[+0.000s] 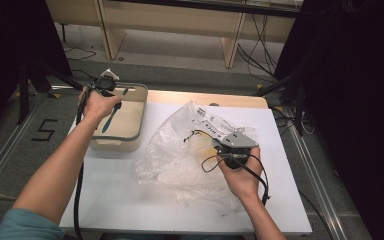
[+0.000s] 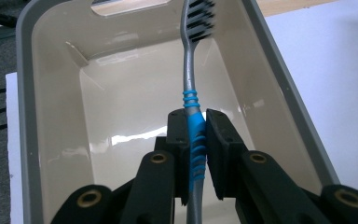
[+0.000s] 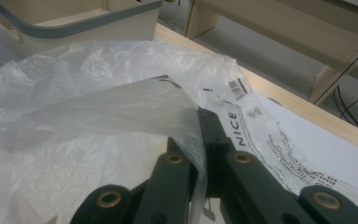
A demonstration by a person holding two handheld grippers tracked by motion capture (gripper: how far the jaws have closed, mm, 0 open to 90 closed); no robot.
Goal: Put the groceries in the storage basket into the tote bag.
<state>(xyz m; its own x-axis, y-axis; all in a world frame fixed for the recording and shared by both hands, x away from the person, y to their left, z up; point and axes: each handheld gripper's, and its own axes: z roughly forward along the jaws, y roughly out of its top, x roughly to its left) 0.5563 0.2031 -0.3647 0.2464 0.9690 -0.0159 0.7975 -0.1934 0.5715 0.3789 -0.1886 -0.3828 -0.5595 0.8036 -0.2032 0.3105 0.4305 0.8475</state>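
A grey and blue toothbrush (image 2: 192,100) is clamped by its blue ribbed grip in my left gripper (image 2: 196,133), which is shut on it. It hangs over the inside of a beige bin with a grey rim (image 2: 51,112), bristles pointing toward the far wall. In the high view the left gripper (image 1: 111,102) and toothbrush (image 1: 113,111) hover above the bin (image 1: 130,134) at the table's left. A crumpled clear plastic bag (image 1: 180,145) lies mid-table. My right gripper (image 3: 196,140) is shut on a fold of the bag (image 3: 121,102), lifting its edge; it also appears in the high view (image 1: 219,145).
The white table top (image 1: 115,200) has a wooden strip along its far edge (image 1: 220,99). Cables trail from both grippers. Wooden furniture legs (image 1: 230,45) stand on the floor beyond. The bin's corner (image 3: 74,23) sits just past the bag.
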